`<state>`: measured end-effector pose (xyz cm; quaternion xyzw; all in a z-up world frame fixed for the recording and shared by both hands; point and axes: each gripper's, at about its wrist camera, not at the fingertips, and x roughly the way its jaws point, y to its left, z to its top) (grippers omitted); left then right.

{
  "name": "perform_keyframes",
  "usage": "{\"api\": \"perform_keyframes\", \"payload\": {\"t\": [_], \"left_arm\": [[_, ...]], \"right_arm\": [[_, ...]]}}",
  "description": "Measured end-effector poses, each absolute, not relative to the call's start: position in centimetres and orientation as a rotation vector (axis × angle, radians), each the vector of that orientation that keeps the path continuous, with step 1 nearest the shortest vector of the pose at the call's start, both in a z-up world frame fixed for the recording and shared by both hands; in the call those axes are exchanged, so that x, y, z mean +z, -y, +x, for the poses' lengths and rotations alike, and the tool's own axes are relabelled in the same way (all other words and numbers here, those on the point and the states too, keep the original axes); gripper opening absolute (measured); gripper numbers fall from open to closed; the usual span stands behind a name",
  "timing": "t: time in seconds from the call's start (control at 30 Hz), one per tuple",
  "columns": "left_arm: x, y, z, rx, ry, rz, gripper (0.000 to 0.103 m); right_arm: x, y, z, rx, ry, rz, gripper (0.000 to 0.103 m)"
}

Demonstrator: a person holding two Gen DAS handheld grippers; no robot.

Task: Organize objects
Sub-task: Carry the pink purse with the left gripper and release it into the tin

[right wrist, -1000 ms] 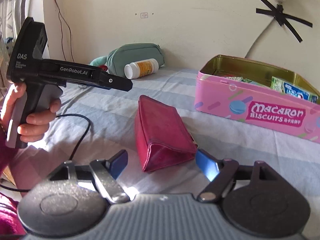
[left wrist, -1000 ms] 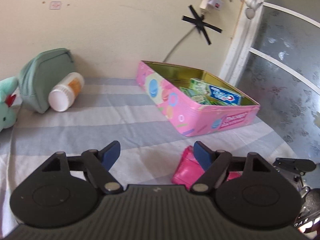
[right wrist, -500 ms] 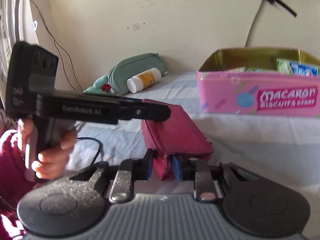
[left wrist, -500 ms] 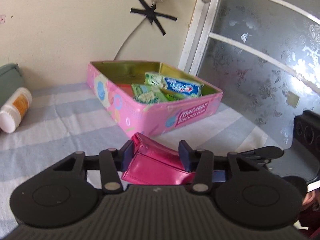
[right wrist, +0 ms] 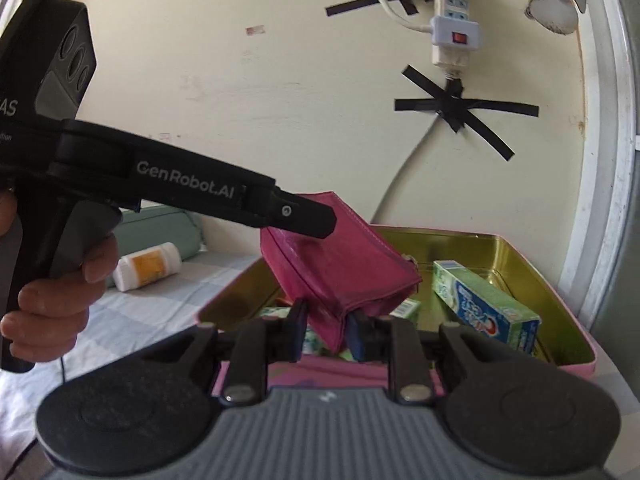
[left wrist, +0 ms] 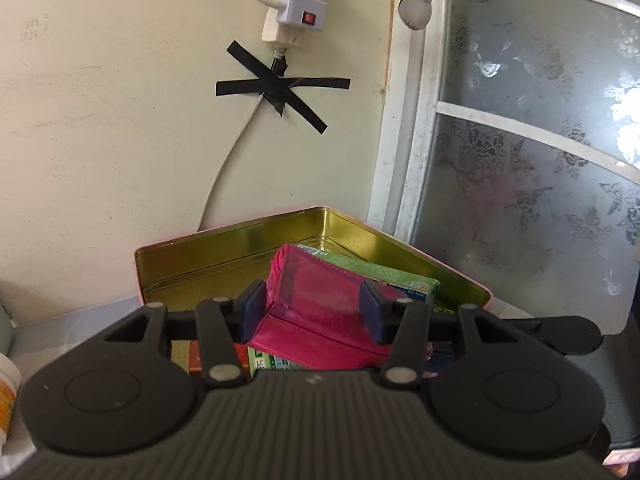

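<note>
While both grippers pinch the magenta leather pouch [right wrist: 340, 256], left gripper [left wrist: 312, 312] easing open across its width, right gripper [right wrist: 326, 330] tight on 1 edge, it hangs directly above the open pink biscuit tin [right wrist: 568, 308], long axis tilted.

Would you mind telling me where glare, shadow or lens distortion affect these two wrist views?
Left wrist view: the frosted window glares bright at the right edge and its white frame bows from the fisheye; the pink pouch looks slightly soft. Right wrist view: the tin gleams gold inside, the door frame curves, and the left gripper shows dark against the wall.
</note>
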<state>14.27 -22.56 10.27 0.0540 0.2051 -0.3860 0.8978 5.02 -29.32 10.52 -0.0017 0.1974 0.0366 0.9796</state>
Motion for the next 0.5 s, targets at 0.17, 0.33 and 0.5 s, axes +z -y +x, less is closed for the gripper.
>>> {"api": "perform_keyframes", "payload": {"t": [0.17,0.33,0.5], "left_arm": [[9.0,25.8,16.1,-0.709,-0.463,0.176,0.066],[8.7,23.8,15.5,-0.679,-0.495,0.134,0.068],[8.3,19.2,13.0,-0.652,-0.481,0.126,0.068]], "right_arm": [[8.7,30.6,9.2,-0.060,-0.438,-0.086,0.022],[7.8,32.0,9.3,-0.105,-0.434,-0.033,0.026],[9.1,31.0,6.6,-0.069,-0.378,-0.024,0.029]]}}
